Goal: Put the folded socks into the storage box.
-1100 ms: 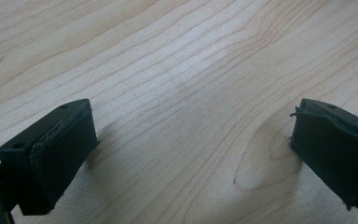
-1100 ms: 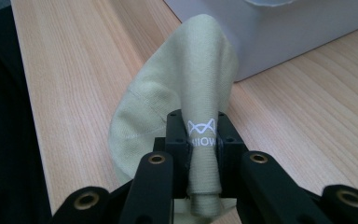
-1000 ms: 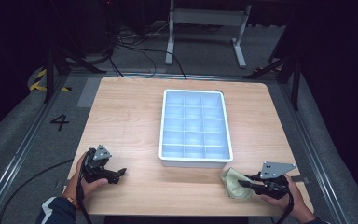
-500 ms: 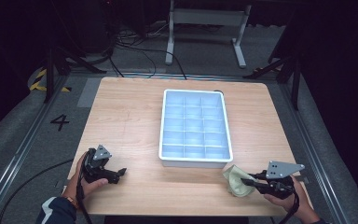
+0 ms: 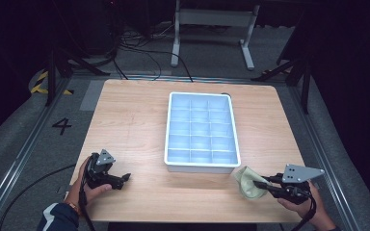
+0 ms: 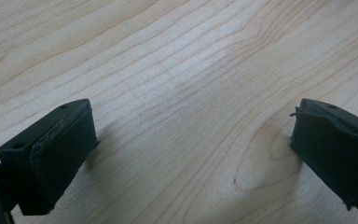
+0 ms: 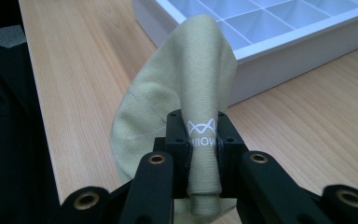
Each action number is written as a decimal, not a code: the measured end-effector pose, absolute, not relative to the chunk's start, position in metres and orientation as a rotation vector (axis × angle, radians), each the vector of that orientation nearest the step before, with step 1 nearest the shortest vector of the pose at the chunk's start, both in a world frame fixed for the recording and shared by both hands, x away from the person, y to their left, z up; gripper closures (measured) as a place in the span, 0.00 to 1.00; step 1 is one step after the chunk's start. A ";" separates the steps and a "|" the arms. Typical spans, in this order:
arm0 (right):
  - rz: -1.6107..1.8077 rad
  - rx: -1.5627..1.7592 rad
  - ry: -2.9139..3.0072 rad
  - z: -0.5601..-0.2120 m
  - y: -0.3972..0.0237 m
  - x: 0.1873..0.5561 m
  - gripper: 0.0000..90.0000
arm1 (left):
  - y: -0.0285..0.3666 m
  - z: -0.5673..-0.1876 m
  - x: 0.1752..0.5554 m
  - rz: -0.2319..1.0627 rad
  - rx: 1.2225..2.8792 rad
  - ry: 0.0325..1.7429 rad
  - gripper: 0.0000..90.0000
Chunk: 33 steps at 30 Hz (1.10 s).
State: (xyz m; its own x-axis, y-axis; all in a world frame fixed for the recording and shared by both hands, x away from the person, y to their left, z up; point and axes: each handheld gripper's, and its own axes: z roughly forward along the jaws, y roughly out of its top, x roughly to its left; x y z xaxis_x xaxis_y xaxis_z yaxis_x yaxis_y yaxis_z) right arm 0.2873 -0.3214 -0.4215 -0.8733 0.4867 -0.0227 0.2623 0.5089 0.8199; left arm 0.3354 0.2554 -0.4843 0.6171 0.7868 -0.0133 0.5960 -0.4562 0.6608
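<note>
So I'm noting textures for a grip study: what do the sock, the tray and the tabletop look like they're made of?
The sock looks like soft knit fabric, pale olive, matte: fine ribbing, a stitched seam, and it folds where the right tongs pinch it. The tray seems moulded white plastic, smooth, slightly glossy, with thin even dividers. The tabletop shows light wood grain with a knot; whether solid wood or laminate, I cannot tell.

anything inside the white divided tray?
The white divided tray looks empty: every compartment on view shows bare bottom. The pale green sock held in the right tongs hides one corner in the right gripper view.
</note>
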 end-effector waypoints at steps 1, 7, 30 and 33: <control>1.299 0.636 2.497 -0.420 -0.322 0.287 0.89 | 0.255 -0.484 0.335 0.391 2.209 1.081 0.00; 1.322 0.631 2.461 -0.412 -0.325 0.287 0.89 | 0.255 -0.484 0.335 0.392 2.208 1.081 0.00; 1.356 0.567 2.365 -0.374 -0.315 0.295 0.89 | 0.255 -0.484 0.335 0.392 2.208 1.081 0.00; 1.341 0.555 2.359 -0.370 -0.311 0.297 0.89 | 0.255 -0.484 0.335 0.392 2.208 1.081 0.00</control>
State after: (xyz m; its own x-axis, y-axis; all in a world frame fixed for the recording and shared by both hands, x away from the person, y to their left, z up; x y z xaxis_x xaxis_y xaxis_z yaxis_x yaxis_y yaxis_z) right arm 0.2968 -0.3112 -0.3698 -0.8542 0.5055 -0.1216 0.1542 0.4695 0.8693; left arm 0.3354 0.2554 -0.4843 0.6171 0.7868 -0.0131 0.5958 -0.4563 0.6609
